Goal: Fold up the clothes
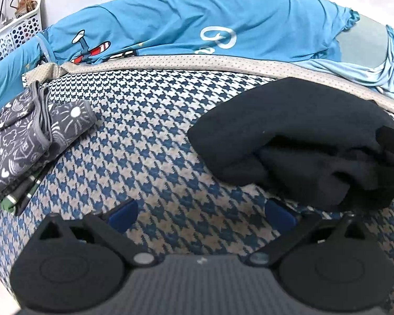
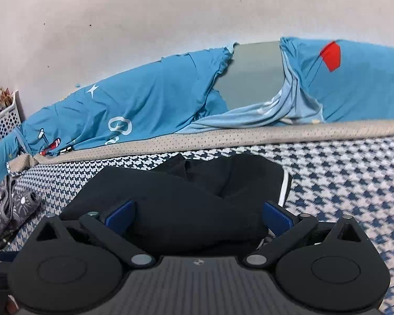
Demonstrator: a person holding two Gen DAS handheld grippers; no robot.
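A black garment (image 1: 296,141) lies bunched and partly folded on the houndstooth bed cover (image 1: 144,141), to the right in the left wrist view. My left gripper (image 1: 201,214) is open over bare cover, with the garment's near edge just beyond its right finger (image 1: 279,214). In the right wrist view the same black garment (image 2: 186,199) fills the middle. My right gripper (image 2: 197,216) is open right over its near fold, the blue fingertips (image 2: 119,216) spread either side of the cloth without pinching it.
A grey patterned garment (image 1: 21,141) lies folded at the left of the bed. Blue printed bedding (image 1: 197,23) is piled along the wall behind a beige mat edge (image 1: 223,63). A white perforated basket (image 1: 15,34) stands at far left.
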